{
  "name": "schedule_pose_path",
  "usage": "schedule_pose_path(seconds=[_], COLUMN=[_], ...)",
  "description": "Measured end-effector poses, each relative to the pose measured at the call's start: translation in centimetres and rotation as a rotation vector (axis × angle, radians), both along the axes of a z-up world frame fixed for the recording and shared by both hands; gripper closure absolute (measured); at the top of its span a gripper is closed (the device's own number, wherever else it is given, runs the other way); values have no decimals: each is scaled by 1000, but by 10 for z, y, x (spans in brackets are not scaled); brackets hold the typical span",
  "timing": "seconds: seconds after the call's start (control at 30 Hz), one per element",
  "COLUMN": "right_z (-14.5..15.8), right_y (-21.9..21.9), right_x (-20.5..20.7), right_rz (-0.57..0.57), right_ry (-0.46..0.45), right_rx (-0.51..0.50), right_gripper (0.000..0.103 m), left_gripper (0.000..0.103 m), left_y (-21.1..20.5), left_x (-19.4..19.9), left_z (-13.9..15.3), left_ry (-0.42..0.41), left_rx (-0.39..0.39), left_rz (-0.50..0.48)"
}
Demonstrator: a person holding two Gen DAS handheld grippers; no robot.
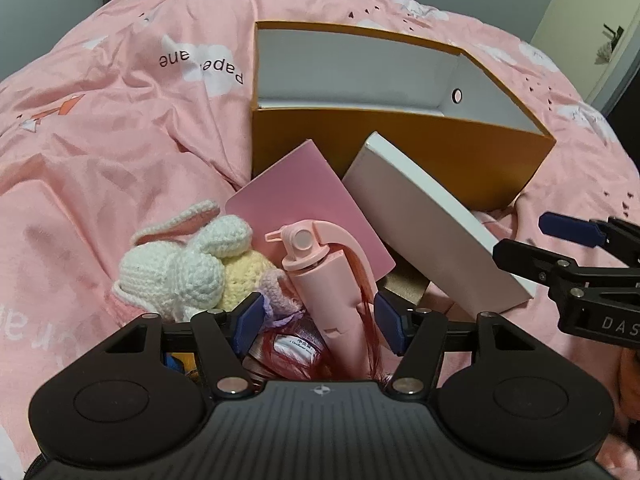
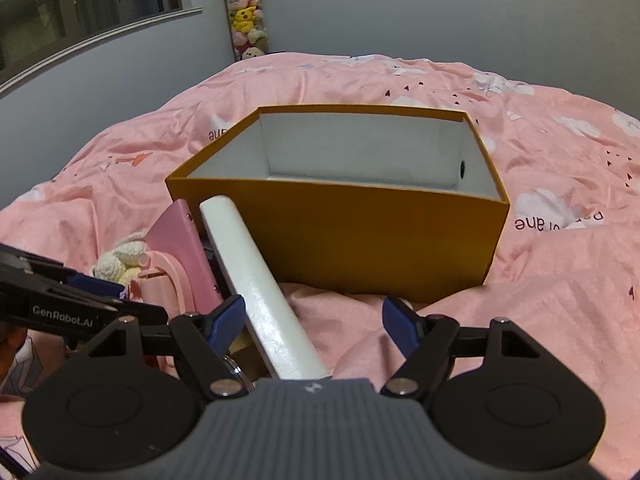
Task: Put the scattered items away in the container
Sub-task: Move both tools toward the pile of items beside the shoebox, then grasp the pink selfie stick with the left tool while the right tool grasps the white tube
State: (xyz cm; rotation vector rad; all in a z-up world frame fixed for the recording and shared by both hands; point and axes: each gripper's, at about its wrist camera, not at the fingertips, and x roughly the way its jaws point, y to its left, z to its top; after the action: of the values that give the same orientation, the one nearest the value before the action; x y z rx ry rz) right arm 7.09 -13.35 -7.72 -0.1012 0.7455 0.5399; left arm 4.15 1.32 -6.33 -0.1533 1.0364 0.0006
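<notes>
Orange box (image 2: 340,236) — open, upright, empty

The box (image 2: 340,236) stands open-topped mid-frame; bare quilt (image 2: 540,300) lower right; a white slab (image 2: 264,300) blocks lower left.

We find the open box (image 2: 340,236) on the bed (image 2: 560,300); a flat board (image 1: 432,216), booklet (image 1: 304,200), spray bottle (image 1: 320,280) and knitted toy (image 1: 180,268) lie before it

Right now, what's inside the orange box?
Nothing I can see: the orange box shows only bare white walls and some floor. Its front wall hides the nearest bit of floor.
</notes>
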Motion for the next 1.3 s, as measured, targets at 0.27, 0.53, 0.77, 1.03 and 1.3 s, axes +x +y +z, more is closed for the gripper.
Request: schedule_pose_path(seconds=[0.27, 0.53, 0.77, 1.03, 1.3], right_z=[-6, -9, -17, -18, -25], right_y=[-1, 1, 13, 30, 32], right_x=[4, 4, 12, 25, 33], right_rz=[6, 18, 66, 152, 166], right_ry=[9, 7, 30, 25, 71], right_rx=[6, 10, -6, -14, 3], right_gripper=[26, 26, 39, 47, 51], left_gripper=[59, 64, 57, 50, 48], left_y=[-6, -3, -6, -8, -17], left_x=[-4, 7, 14, 20, 25], left_z=[10, -12, -17, -21, -27], left_ry=[-42, 35, 41, 46, 77], left_rx=[3, -27, -32, -69, -87], left_rz=[-50, -36, -47, -67, -120])
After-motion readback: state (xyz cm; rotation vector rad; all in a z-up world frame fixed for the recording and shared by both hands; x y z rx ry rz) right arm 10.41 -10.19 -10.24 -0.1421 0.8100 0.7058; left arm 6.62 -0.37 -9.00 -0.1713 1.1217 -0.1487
